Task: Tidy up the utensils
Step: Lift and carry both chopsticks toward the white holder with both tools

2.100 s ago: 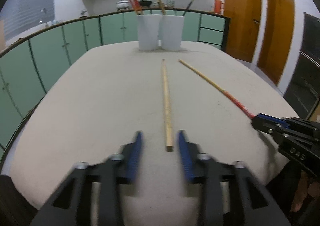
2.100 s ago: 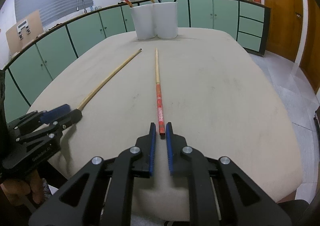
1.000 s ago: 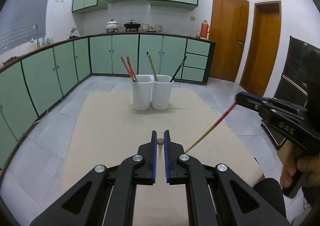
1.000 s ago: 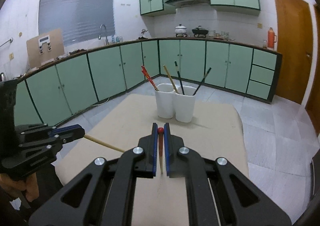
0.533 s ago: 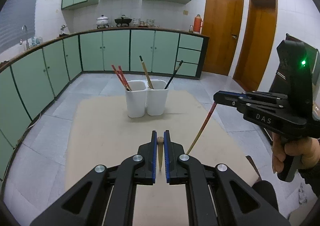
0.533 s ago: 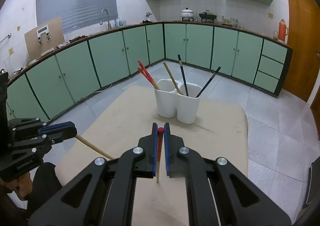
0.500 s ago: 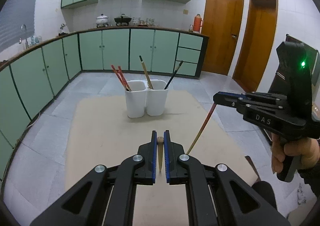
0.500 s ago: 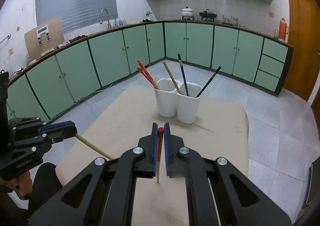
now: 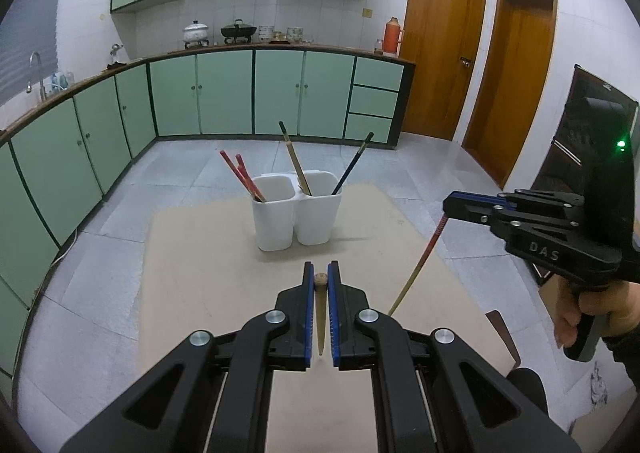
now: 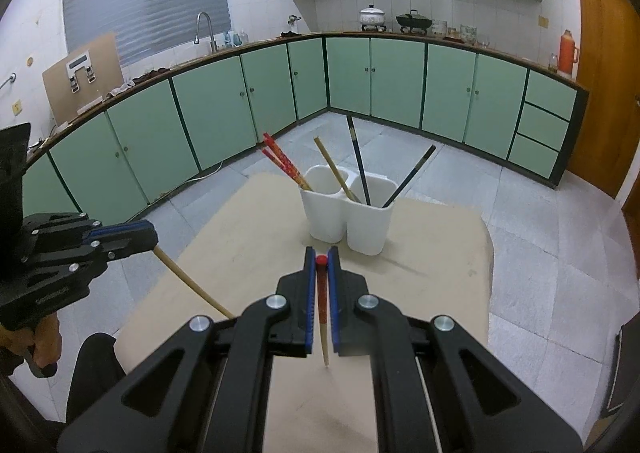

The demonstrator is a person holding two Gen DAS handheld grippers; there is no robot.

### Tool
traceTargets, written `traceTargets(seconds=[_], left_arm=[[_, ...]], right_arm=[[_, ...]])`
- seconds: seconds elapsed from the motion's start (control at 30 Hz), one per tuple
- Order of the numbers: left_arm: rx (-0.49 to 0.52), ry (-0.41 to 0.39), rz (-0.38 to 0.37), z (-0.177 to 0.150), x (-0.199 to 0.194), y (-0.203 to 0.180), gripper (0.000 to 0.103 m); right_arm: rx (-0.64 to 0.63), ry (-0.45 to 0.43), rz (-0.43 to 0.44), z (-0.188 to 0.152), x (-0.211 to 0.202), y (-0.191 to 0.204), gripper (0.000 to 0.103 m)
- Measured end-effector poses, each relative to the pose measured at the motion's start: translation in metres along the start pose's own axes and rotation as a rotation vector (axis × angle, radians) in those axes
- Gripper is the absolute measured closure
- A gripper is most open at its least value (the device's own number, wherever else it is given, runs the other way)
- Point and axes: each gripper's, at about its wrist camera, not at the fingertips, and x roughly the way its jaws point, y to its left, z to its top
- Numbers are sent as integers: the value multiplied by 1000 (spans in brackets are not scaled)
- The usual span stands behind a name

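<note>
Left tongs [image 9: 320,277] clamp plain chopstick [image 9: 320,317]; right tongs [image 10: 320,259] clamp red chopstick [image 10: 322,305].

Left wrist view: from above the table's [image 9: 192,253] near end, looking down and forward. Right wrist view: likewise, set further right. Both share the white holder [image 9: 297,215] [image 10: 347,221], table and green cabinets [image 9: 224,93].

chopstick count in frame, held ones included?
7. Two red in the holder's left cup, one tan and two black in the right; one per gripper. More may be hidden.
</note>
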Motion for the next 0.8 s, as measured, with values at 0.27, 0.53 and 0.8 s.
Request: traceTargets(seconds=[0.27, 0.53, 0.8], left_arm=[[5, -17, 12, 24, -11, 7, 96], [9, -74, 11, 70, -28, 11, 96], [-19, -113, 28, 125, -23, 24, 96]], right_arm=[[-11, -6, -7, 20, -11, -2, 98], [-4, -25, -6, 59, -29, -6, 98], [9, -46, -18, 110, -33, -14, 98]])
